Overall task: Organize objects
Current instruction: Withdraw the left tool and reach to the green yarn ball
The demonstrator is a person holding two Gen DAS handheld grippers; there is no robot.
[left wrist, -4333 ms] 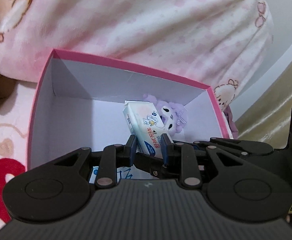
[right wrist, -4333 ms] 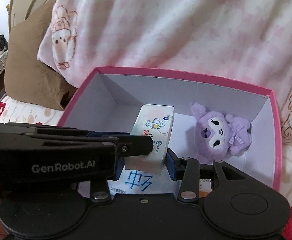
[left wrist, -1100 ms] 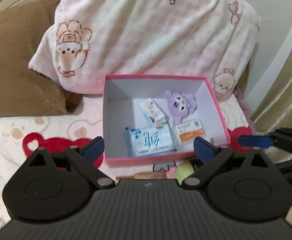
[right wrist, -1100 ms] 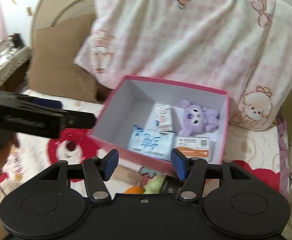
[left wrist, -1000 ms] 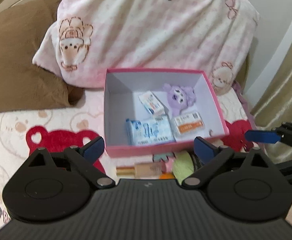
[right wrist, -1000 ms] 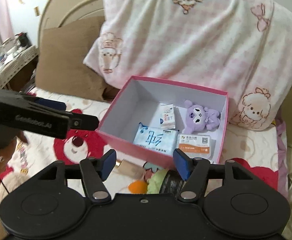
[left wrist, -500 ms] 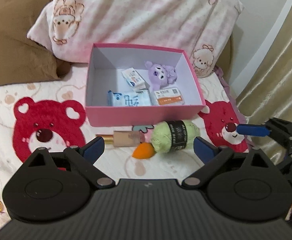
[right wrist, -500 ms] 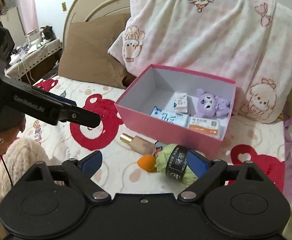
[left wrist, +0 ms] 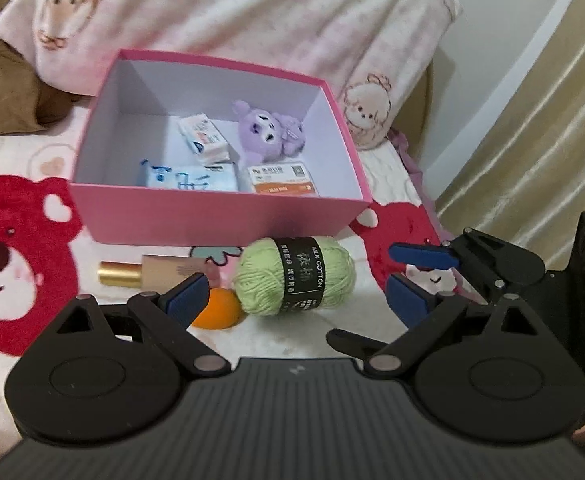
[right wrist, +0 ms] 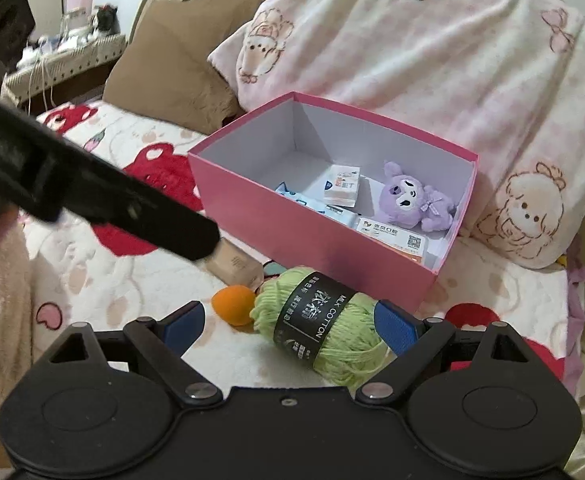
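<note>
A pink box [left wrist: 220,212] [right wrist: 260,216] sits on the bed. It holds a purple plush toy [left wrist: 268,134] [right wrist: 408,198], a small white carton [left wrist: 202,140], a blue tissue pack [left wrist: 188,178] and an orange-and-white pack [left wrist: 282,178]. In front of it lie a green yarn ball [left wrist: 296,276] [right wrist: 328,328], an orange sponge [left wrist: 216,314] [right wrist: 234,298] and a beige bottle with a gold cap [left wrist: 148,274]. My left gripper [left wrist: 296,300] is open and empty above the yarn. My right gripper [right wrist: 288,322] is open, with the yarn between its fingers; it also shows in the left wrist view [left wrist: 420,280].
A pink-and-white pillow [left wrist: 232,16] leans behind the box, a brown pillow [right wrist: 172,84] to its left. The blanket [left wrist: 12,248] has red bear prints. A beige curtain [left wrist: 532,120] hangs at the right. A cluttered shelf [right wrist: 64,52] stands far left.
Both grippers have pulled back from the box, where one had held the white carton, and come low over the items in front of it. The yarn now lies between the right fingers.
</note>
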